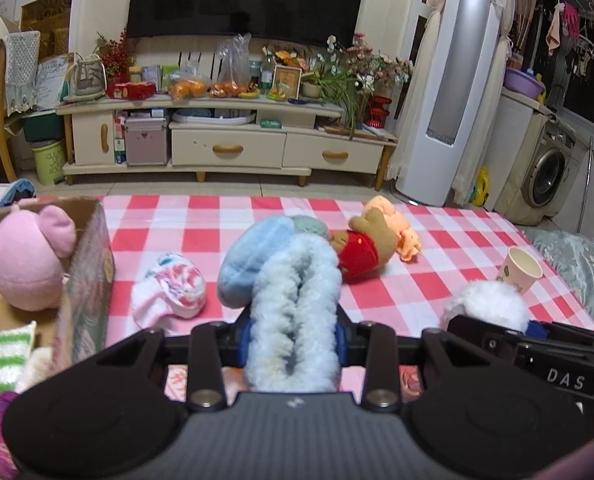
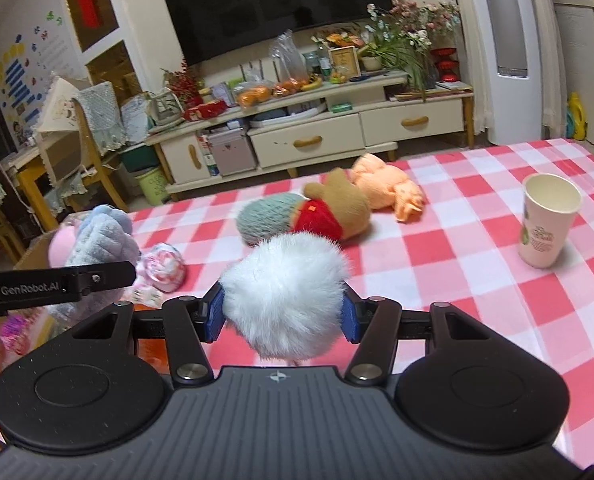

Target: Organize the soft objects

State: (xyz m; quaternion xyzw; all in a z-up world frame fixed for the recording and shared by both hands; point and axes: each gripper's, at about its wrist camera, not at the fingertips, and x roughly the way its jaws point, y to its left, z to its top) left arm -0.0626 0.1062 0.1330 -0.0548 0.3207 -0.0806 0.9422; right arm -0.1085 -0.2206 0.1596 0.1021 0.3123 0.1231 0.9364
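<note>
Left wrist view: the left gripper [image 1: 295, 334] is clamped on a pale blue fluffy toy [image 1: 293, 304] — held above the red-checked cloth [image 1: 233, 216], with the cardboard box [image 1: 85, 264] of soft toys at far left. Right wrist view: the right gripper [image 2: 283, 314] squeezes a white fur pompom [image 2: 283, 304] between its blue pads — beyond it lie a bear in a red shirt [image 2: 333, 208] and, at right, a paper cup [image 2: 547, 220].

Box [image 1: 85, 264] left of bear [image 1: 359, 248]; cup [image 1: 521, 270] right.
</note>
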